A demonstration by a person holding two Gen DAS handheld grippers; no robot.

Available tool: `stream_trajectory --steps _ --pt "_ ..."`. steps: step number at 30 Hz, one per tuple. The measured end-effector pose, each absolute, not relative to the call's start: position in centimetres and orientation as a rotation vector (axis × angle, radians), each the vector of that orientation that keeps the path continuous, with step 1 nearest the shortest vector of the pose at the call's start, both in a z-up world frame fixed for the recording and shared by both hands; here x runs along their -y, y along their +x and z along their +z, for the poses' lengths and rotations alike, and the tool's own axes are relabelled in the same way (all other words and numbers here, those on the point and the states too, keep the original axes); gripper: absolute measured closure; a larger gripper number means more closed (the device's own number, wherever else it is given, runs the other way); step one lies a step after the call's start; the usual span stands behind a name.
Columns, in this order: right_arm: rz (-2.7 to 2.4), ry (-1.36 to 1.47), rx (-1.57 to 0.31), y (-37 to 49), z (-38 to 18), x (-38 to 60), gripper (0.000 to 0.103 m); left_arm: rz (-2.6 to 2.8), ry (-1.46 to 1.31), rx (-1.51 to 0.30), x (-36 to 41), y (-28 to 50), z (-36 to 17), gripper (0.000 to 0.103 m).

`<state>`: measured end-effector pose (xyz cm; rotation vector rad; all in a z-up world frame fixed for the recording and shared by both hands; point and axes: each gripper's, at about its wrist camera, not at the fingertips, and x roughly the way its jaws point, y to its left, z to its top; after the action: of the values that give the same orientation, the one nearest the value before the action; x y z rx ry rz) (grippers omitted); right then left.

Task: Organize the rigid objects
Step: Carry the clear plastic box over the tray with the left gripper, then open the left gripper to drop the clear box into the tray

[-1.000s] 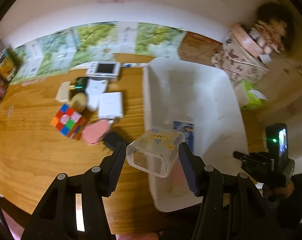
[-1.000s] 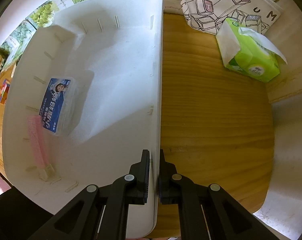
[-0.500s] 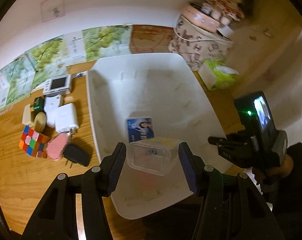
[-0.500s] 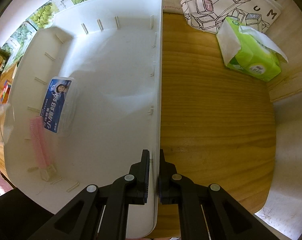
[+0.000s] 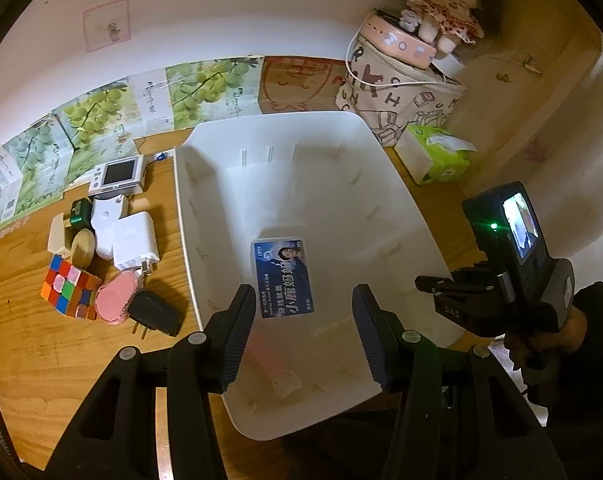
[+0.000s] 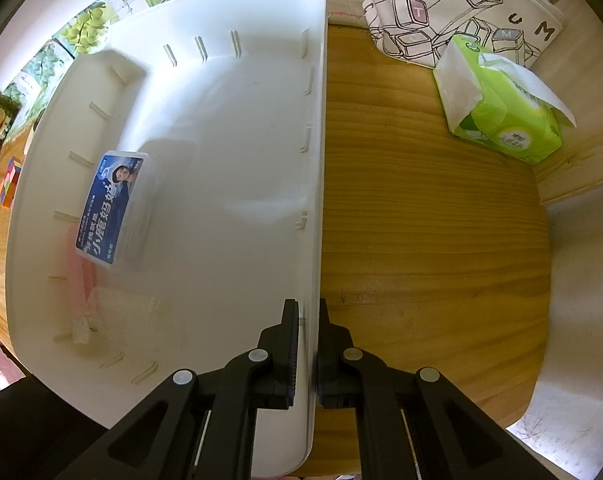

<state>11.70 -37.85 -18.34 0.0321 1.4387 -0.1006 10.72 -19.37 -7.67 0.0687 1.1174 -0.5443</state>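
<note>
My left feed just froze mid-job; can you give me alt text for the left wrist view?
The left gripper, open and holding nothing, hangs over a white plastic bin containing a blue-labelled box. On the wooden table to the left of the bin lie a Rubik's cube, white charger and black plug.
</note>
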Motion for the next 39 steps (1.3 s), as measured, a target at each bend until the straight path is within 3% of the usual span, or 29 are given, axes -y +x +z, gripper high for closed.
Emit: stream_trajectory --steps 9,30,39 --pt "-0.09 0.048 -1.438 11.7 -18.5 38.9 0.098 -0.453 0.027 -1.121 16.9 11.0 -7.8 0.048" --pt "-0.102 0.03 -1.462 12.8 -18.8 38.7 0.099 -0.174 -0.142 -1.154 7.7 12.5 -9.4 0.022" --pt "-0.114 0.012 -1.48 14.1 -19.1 37.9 0.098 -0.084 -0.209 -1.218 4.8 13.1 -11.7 0.02"
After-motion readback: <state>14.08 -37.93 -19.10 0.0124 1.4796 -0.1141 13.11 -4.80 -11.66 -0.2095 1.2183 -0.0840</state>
